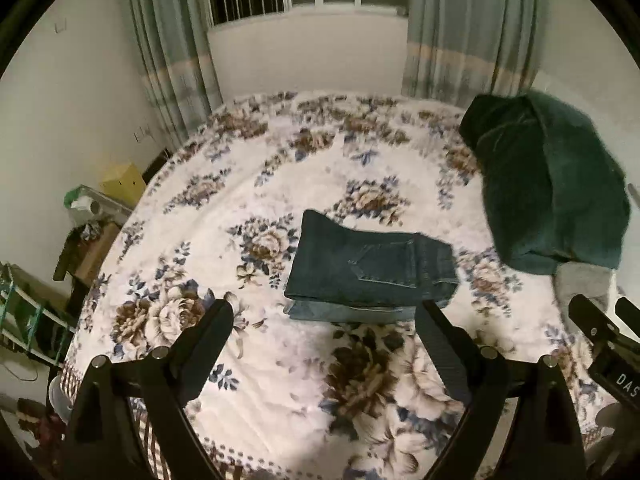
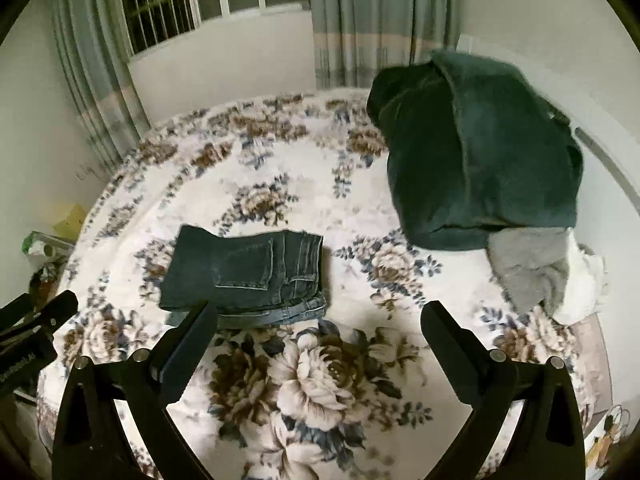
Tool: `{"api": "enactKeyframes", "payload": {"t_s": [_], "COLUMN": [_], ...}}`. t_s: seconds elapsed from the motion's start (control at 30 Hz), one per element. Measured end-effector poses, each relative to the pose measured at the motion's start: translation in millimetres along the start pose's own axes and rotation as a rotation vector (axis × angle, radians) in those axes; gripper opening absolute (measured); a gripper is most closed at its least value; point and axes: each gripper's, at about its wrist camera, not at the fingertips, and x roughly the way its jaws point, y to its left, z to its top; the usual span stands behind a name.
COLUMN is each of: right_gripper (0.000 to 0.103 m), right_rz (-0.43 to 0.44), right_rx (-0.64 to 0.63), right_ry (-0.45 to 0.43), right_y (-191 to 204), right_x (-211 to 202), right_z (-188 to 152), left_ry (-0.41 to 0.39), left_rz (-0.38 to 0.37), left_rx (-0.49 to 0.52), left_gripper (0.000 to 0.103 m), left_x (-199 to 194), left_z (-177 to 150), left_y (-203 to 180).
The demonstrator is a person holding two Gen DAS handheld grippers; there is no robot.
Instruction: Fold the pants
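Observation:
Dark blue jeans [image 1: 368, 268] lie folded into a compact stack on the floral bedspread [image 1: 280, 380], back pocket up; they also show in the right wrist view [image 2: 244, 276]. My left gripper [image 1: 326, 316] is open and empty, held above the bed just short of the stack's near edge. My right gripper [image 2: 320, 316] is open and empty, just to the right of the stack's near edge. The right gripper's tips also show at the right edge of the left wrist view [image 1: 604, 316].
A heap of dark green clothing [image 2: 480, 152] sits at the bed's far right, with grey [image 2: 528, 268] and white [image 2: 580, 284] garments in front of it. A cluttered side table [image 1: 92, 232] stands left of the bed. Curtains and a window are behind.

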Motion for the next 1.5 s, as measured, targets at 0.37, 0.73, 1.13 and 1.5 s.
{"api": "enactKeyframes", "payload": {"t_s": [0.37, 0.73, 1.13, 1.5], "right_gripper": [0.103, 0.103, 0.103, 0.103], "right_rz": [0.036, 0.073, 0.071, 0.078], "right_rx": [-0.060, -0.082, -0.091, -0.081], "right_ry": [-0.154, -0.231, -0.258, -0.280], "right_y": [-15, -17, -16, -20], "right_x": [-197, -329, -374, -385], "right_z": [-36, -71, -87, -80], "left_ry": [-0.146, -0.203, -0.248, -0.275], "left_rz": [0.001, 0.023, 0.020, 0.020], "left_rx": [-0.010, -0.016, 0.018, -0.005], "left_gripper": [0.093, 0.093, 0.103, 0.103], "left_x": [-164, -251, -283, -294], "left_z": [-45, -77, -89, -92], "left_y": [-7, 8, 7, 12]}}
